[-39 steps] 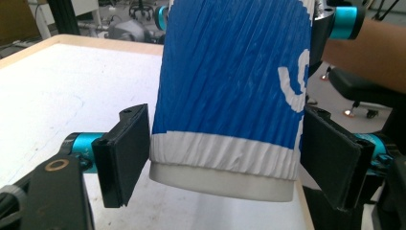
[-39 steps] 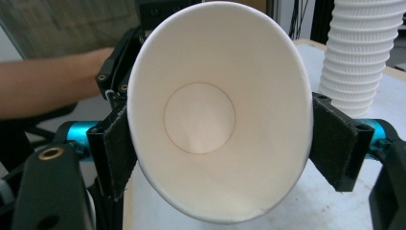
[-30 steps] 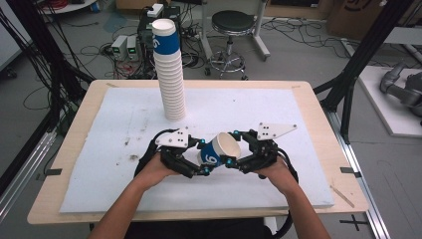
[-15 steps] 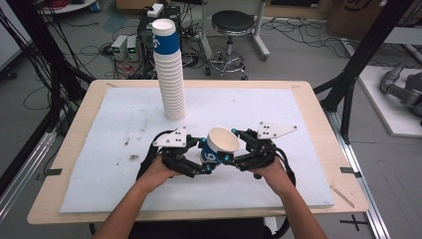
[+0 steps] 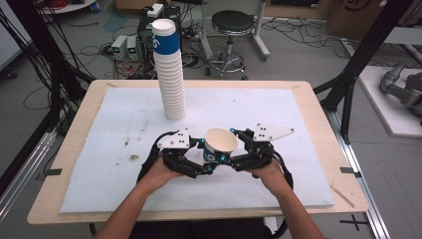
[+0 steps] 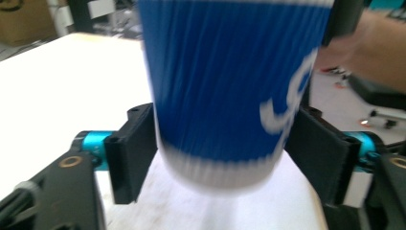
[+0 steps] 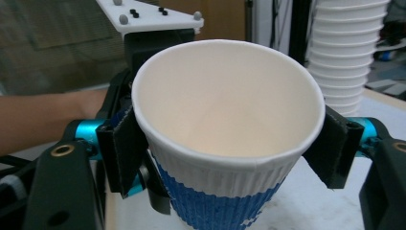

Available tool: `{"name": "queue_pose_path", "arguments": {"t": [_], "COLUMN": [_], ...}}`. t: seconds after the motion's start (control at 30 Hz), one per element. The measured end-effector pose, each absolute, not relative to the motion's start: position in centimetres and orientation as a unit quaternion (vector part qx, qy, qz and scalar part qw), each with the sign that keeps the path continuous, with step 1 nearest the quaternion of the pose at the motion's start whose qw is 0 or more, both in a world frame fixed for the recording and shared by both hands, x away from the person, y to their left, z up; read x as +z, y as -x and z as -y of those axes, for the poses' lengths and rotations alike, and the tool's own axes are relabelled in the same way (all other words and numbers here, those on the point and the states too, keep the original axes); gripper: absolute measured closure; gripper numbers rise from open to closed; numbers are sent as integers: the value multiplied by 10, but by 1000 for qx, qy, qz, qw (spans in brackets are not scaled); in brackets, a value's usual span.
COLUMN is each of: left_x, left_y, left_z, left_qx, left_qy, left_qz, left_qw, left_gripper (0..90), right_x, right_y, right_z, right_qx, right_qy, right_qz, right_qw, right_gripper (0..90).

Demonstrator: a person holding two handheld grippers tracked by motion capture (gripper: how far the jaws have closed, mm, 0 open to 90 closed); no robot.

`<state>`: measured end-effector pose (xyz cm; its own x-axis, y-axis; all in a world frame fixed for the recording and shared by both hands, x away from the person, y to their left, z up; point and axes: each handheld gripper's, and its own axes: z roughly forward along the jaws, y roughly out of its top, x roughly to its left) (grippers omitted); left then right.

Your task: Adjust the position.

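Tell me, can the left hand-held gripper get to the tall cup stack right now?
Probably yes: the cup stack stands just beyond the left hand-held gripper, whose jaws have just been opening around the blue cup.

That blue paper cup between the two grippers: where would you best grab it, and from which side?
Grip the blue paper cup just under its rolled rim, coming level from the side, as the right gripper does. The rim stiffens the wall there, and the cup's taper keeps it from sliding down. The left gripper has just been opening around the narrower base.
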<state>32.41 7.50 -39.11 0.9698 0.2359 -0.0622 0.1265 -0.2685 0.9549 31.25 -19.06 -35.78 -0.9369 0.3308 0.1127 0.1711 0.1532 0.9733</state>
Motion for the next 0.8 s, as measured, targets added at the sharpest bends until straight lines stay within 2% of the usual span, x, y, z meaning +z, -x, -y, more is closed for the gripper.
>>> {"name": "queue_pose_path", "arguments": {"t": [0.1,0.37,0.57,0.8], "left_x": [-396,-402,-403,-405], "left_y": [-325,-326,-327,-329], "left_z": [-89,-130,-159,-175], "left_qx": [62,110,143,160], "left_qy": [-787,-767,-751,-738], "left_qz": [-139,-191,-227,-250], "left_qw": [598,603,604,606], "left_gripper": [236,234,217,214], "right_x": [-356,-356,-361,-362], "right_y": [-313,-315,-318,-320], "right_z": [195,204,214,228], "right_qx": [615,592,580,579], "right_qy": [-166,-180,-206,-227], "right_qz": [-765,-776,-775,-769], "right_qw": [89,125,139,151], "right_gripper": [254,256,255,256]}}
